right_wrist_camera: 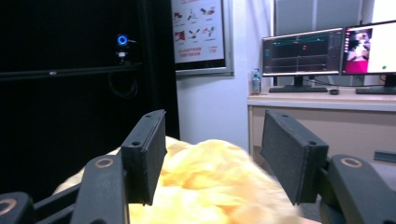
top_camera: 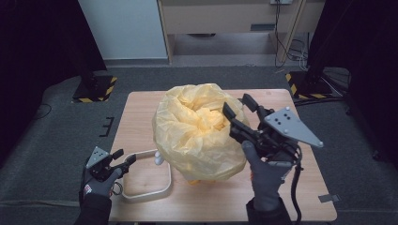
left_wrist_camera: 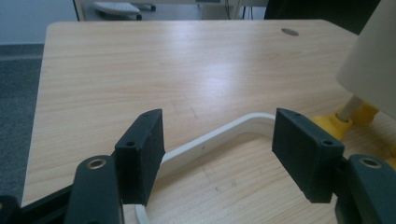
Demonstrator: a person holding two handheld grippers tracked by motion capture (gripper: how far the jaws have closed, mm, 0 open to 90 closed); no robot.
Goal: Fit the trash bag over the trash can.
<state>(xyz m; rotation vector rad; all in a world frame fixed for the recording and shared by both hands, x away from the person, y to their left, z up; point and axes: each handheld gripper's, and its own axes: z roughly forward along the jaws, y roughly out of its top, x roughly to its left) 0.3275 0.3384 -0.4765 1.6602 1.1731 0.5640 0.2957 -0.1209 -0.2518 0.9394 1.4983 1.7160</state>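
Note:
A crumpled yellow plastic bag [top_camera: 199,131] billows over a pale container in the middle of the wooden table [top_camera: 141,108]. My right gripper [top_camera: 237,104] hangs open just right of the bag's top. In the right gripper view its jaws [right_wrist_camera: 212,154] stand wide apart above the yellow bag [right_wrist_camera: 210,186] with nothing between them. My left gripper [top_camera: 125,156] rests low at the table's front left, open, by a white looped frame [top_camera: 170,180]. In the left gripper view the jaws [left_wrist_camera: 217,154] straddle the frame's bend [left_wrist_camera: 210,137] without touching it. The cream container [left_wrist_camera: 373,60] stands on yellow feet [left_wrist_camera: 336,122].
The table's front edge runs just past both hands. Two stands with hazard-striped bases [top_camera: 96,89] [top_camera: 305,86] sit on the grey carpet beyond the table's far corners. A desk with monitors [right_wrist_camera: 299,53] lies farther back. A small round hole [left_wrist_camera: 289,31] marks the tabletop.

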